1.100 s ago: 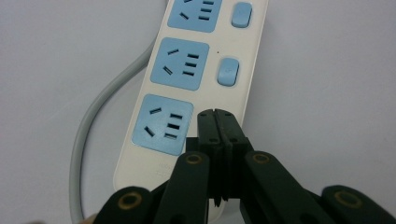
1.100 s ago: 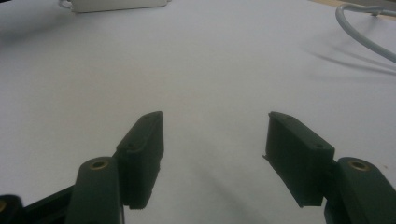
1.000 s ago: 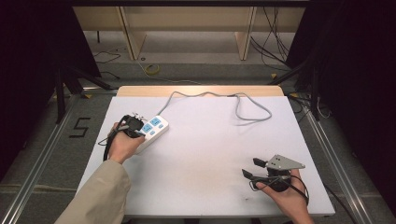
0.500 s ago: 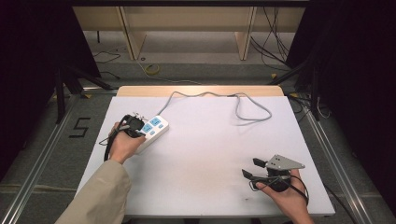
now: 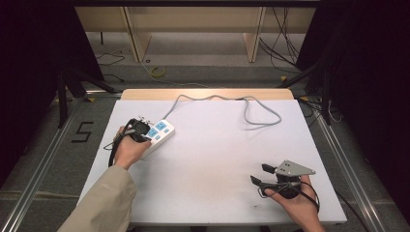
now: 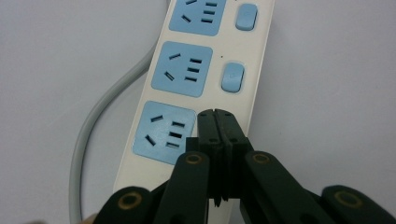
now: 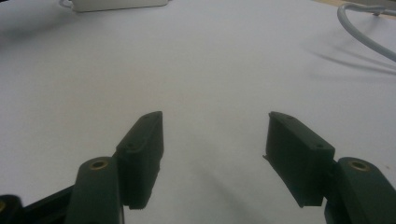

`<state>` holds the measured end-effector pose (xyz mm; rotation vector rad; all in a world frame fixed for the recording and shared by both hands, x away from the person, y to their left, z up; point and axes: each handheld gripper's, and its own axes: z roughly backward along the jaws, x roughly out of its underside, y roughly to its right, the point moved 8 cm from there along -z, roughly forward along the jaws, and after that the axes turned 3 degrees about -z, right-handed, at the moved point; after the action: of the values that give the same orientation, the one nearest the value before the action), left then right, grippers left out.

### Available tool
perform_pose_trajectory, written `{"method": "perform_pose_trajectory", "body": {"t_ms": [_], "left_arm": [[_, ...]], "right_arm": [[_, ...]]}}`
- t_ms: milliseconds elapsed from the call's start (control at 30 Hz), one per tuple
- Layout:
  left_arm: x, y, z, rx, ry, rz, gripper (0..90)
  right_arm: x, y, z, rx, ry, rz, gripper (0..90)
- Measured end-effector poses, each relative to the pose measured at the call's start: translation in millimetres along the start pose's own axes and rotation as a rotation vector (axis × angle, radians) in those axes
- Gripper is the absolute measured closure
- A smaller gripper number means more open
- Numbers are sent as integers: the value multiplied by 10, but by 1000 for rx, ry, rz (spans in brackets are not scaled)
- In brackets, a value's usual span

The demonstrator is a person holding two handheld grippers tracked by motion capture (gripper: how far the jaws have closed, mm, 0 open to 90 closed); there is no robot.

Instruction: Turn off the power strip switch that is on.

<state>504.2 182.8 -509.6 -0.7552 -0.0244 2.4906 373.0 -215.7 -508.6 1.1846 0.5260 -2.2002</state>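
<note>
Clenched tight, the left gripper (image 6: pixel 218 122) has its two black jaws pressed flat against each other with nothing between them, their tips over the near end of the power strip (image 6: pixel 196 88) beside its lowest socket. Whether the tips touch the plastic cannot be told. Across the table, the right gripper (image 5: pixel 261 174) is released, its jaws standing well apart above bare surface; in the right gripper view its blocky, matte black pads (image 7: pixel 142 144) frame only white tabletop.

By size: the table (image 5: pixel 217 193) is a broad rectangle with a smooth, matte white top and a strip of pale wood along its far edge. On it, the grey cable (image 5: pixel 256 113) runs from the strip toward the far edge and curls into a loose loop at the far right; it is round and rubbery-looking. The power strip lies at the table's left, angled, under the person's left hand (image 5: pixel 126 150). Its body is a long, glossy off-white plastic bar with rounded edges, carrying square light-blue socket faces (image 6: pixel 164 133) with dark slots, each paired with a small rounded blue switch (image 6: pixel 232 77). A beige sleeve (image 5: pixel 104 203) covers the left forearm. A grey three-cornered plate (image 5: pixel 292 168) sits atop the right gripper.
</note>
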Motion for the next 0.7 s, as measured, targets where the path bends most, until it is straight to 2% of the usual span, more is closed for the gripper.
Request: {"method": "perform_pose_trajectory", "body": {"t_ms": [700], "left_arm": [[-2, 1, -40, -1, -5, -9, 893]], "right_arm": [[3, 2, 0, 1, -2, 0, 378]]}}
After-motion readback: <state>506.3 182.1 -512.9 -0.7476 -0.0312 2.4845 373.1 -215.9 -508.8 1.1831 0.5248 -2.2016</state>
